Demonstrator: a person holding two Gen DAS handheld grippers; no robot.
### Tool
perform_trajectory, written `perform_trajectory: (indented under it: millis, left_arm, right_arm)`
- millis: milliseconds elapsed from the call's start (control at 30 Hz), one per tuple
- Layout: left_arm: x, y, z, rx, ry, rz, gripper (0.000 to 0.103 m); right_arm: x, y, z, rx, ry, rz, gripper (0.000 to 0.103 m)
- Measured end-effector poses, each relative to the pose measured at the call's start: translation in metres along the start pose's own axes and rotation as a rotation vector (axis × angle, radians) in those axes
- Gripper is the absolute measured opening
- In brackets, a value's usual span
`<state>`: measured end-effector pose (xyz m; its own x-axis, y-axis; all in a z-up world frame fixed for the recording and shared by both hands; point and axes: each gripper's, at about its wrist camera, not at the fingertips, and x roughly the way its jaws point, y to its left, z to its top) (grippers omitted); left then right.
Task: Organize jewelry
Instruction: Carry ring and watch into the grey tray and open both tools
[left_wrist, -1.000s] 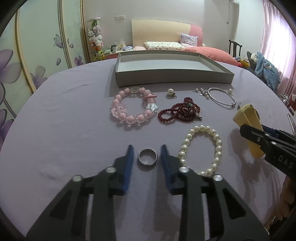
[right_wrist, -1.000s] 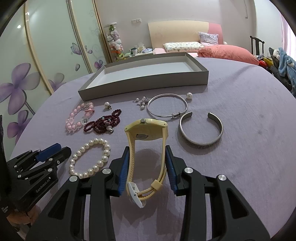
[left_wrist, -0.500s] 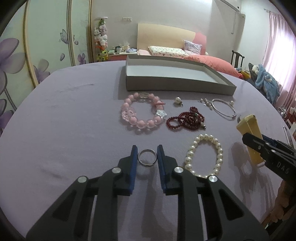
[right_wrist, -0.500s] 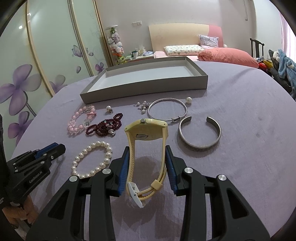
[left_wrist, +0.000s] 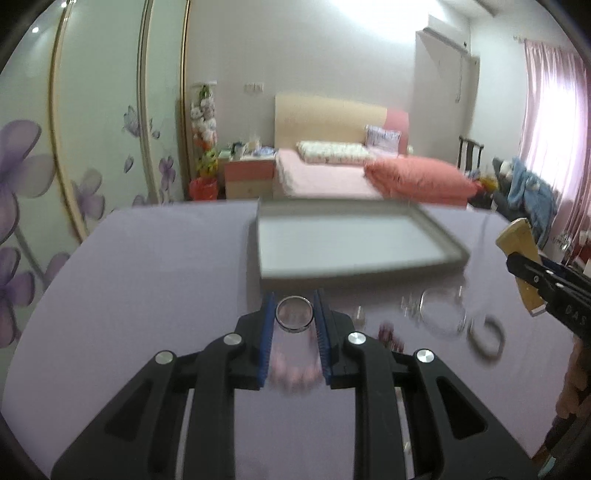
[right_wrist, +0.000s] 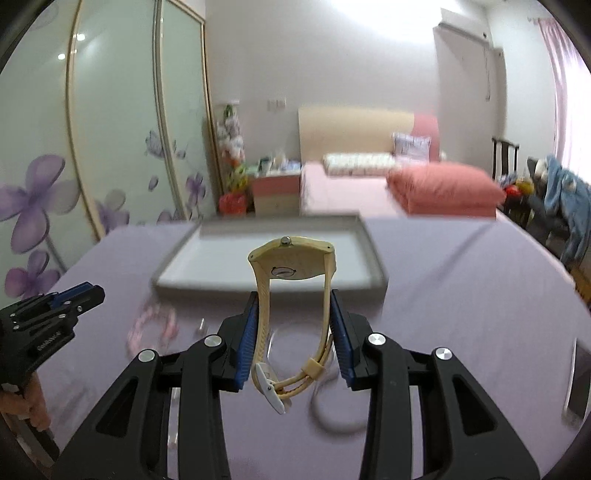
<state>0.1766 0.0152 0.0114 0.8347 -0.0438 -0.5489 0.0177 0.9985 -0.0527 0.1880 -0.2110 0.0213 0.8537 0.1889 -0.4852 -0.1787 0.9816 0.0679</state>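
Note:
My left gripper (left_wrist: 294, 314) is shut on a silver ring (left_wrist: 294, 314) and holds it in the air above the purple table, just short of the grey tray (left_wrist: 354, 275). My right gripper (right_wrist: 293, 317) is shut on a yellow watch (right_wrist: 291, 260), gripped by its strap, lifted in front of the grey tray (right_wrist: 271, 288). The watch (left_wrist: 517, 240) and right gripper also show at the right edge of the left wrist view. The left gripper shows at the left of the right wrist view (right_wrist: 79, 297).
Blurred on the table below lie a pink bead bracelet (right_wrist: 153, 326), a thin silver bangle (left_wrist: 441, 314), a silver cuff (left_wrist: 485, 336) and a dark red bead piece (left_wrist: 388, 330). A bed and wardrobe stand beyond the table.
My left gripper closed on the ring and lifted it toward the tray. My right gripper lifted the watch up and forward toward the tray. Both views now look flatter across the table.

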Motion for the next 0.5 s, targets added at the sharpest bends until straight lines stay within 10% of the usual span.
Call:
perform_trajectory:
  millis: [500]
  left_arm:
    - [0.169, -0.017, 0.103, -0.066, 0.133, -0.049, 0.022]
  right_arm:
    - [0.188, -0.021, 0.084, 0.073, 0.199, 0.016, 0.038]
